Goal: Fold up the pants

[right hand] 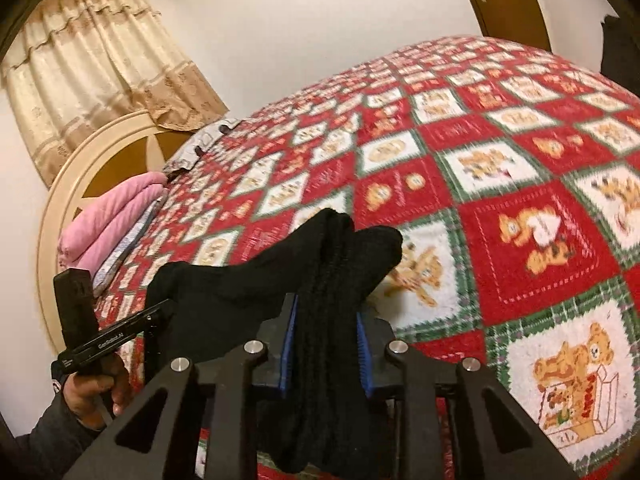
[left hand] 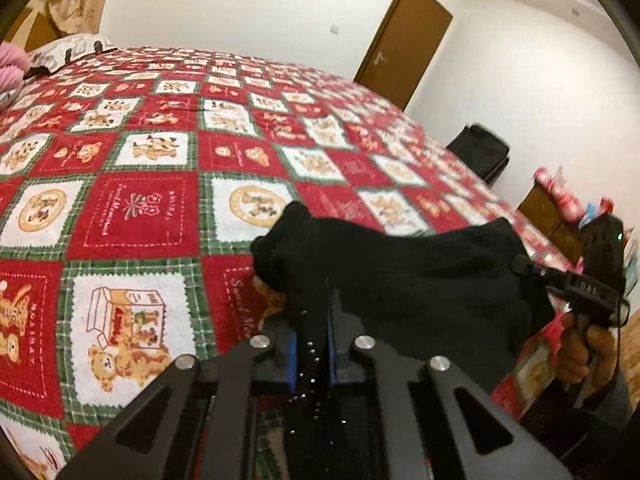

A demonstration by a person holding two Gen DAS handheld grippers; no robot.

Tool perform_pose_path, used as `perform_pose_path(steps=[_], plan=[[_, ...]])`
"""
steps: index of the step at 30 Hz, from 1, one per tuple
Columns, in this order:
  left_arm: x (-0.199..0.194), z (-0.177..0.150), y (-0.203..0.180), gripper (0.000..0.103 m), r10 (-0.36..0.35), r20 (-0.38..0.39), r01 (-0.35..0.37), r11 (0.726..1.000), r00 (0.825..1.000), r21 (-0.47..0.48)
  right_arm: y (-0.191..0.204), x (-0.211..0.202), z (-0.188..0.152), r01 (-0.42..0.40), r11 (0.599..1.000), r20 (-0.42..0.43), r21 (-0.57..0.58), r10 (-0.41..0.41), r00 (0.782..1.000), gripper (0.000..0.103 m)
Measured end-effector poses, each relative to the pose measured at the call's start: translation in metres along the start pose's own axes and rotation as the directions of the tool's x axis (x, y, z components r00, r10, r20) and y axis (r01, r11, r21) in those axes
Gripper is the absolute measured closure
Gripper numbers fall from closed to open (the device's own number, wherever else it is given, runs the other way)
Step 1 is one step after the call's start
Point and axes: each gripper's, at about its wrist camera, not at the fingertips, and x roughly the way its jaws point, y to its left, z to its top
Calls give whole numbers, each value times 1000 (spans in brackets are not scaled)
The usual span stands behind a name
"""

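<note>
The black pants (left hand: 400, 272) hung stretched just above the bedspread (left hand: 140, 216), each end clamped: left gripper (left hand: 316, 312) closed tight on one edge, right gripper (right hand: 326, 316) pinching the bunched other, probably to spread them flat for folding.

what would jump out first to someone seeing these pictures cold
The red, green and white teddy-bear bedspread fills both views. Above its near edge hang the black pants, stretched between the left gripper and the right gripper, each clamped on the cloth. Pink folded bedding lies by the round headboard, at the left of the right wrist view.
</note>
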Motion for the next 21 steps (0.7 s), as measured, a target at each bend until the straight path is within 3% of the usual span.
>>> perform_pose_path(steps=[7, 13, 21], plan=[[-31, 15, 1, 93, -11, 64, 11, 1000, 998, 5, 31, 6, 25, -41, 997, -11, -73, 40, 999, 77], [-62, 36, 34, 93, 68, 131, -67, 998, 989, -13, 71, 51, 61, -105, 986, -56, -132, 99, 994, 77], [-98, 64, 106, 93, 218, 184, -205, 975, 958, -87, 151, 146, 116, -224, 956, -148, -189, 198, 969, 77]])
